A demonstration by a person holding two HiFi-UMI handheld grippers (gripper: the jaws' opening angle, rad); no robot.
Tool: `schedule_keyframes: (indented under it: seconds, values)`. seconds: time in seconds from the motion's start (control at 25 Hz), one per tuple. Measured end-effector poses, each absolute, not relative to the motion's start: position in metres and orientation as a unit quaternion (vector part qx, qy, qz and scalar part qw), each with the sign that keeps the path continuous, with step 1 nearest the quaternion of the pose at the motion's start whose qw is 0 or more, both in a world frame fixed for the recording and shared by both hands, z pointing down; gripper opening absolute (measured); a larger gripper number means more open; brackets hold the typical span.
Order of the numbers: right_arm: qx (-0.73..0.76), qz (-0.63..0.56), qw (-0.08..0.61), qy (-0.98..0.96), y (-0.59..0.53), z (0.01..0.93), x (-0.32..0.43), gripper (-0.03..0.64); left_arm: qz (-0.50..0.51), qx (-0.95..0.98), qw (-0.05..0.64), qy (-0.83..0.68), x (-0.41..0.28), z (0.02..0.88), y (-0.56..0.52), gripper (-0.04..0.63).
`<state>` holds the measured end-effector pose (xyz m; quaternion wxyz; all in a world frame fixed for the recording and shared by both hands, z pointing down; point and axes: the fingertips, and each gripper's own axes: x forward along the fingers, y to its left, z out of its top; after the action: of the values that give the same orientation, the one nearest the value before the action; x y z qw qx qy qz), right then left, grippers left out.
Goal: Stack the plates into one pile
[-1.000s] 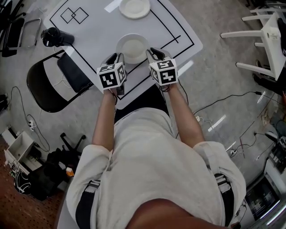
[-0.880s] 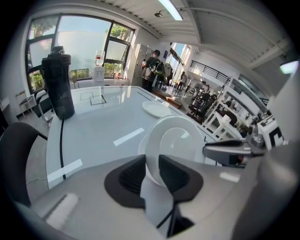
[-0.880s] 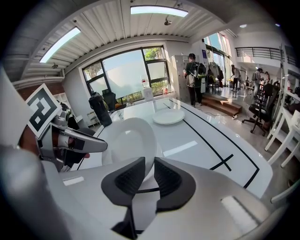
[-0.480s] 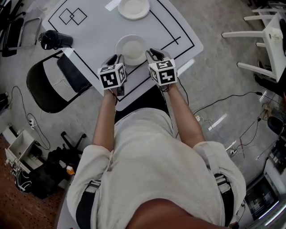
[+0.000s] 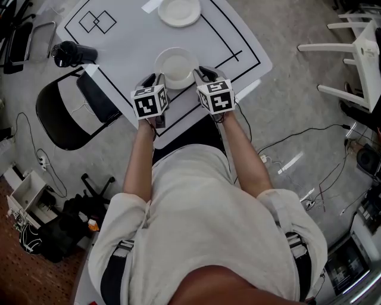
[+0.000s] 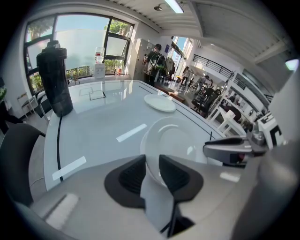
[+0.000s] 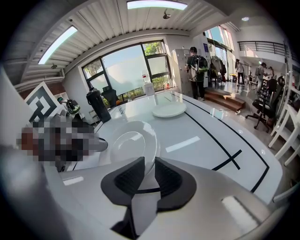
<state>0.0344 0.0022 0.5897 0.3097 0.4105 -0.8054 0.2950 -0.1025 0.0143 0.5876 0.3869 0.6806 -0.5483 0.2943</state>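
1. The near plate [image 5: 175, 67] is found at the near side of the white table [image 5: 131, 41], flanked by the two grippers, with the far plate [image 5: 178, 11] well apart at the table's far side
2. The left gripper [image 6: 152, 169] is closed on the near plate's left rim. In the left gripper view the thin white edge is seen running between the two dark pads, which appear to bear on it
3. The right gripper [image 7: 150, 174] is likewise closed on the right rim. Its jaws have just been eased a shade wider, yet the rim is still seen between the pads
4. Across the last second almost nothing is changed in the head view: the near plate, both grippers and the far plate are all kept in nearly the same places
5. Whether the near plate is already lifted off the table cannot be told from these views
6. The moment is therefore judged to be a two-sided grip being settled, not a carry. The stacking itself is not yet begun, since the two plates are still lying apart
7. A slip is to be feared if the right hold is loosened further, as the rim is thin and glossy
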Motion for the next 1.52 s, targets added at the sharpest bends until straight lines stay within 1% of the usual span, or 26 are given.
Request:
schedule_keyframes:
  seconds: [1.04, 1.24, 1.32, 1.44, 1.52]
  values:
    - [0.403, 0.299, 0.318, -0.804, -0.004, 0.602, 0.031, 0.072, 0.309, 0.669, 0.380, -0.560, -0.105, 0.600, 0.011, 0.098]
    - [0.405, 0.313, 0.304, -0.804, -0.006, 0.602, 0.033, 0.074, 0.303, 0.669, 0.383, -0.561, -0.105, 0.599, 0.010, 0.098]
    - [0.409, 0.318, 0.293, -0.804, -0.009, 0.600, 0.034, 0.086, 0.302, 0.667, 0.377, -0.567, -0.109, 0.597, 0.010, 0.097]
    - [0.420, 0.310, 0.282, -0.805, -0.013, 0.593, 0.040, 0.074, 0.295, 0.666, 0.366, -0.579, -0.114, 0.590, 0.009, 0.096]
    - [0.421, 0.302, 0.280, -0.808, -0.013, 0.586, 0.042, 0.071, 0.284, 0.666, 0.360, -0.589, -0.118, 0.580, 0.009, 0.072]
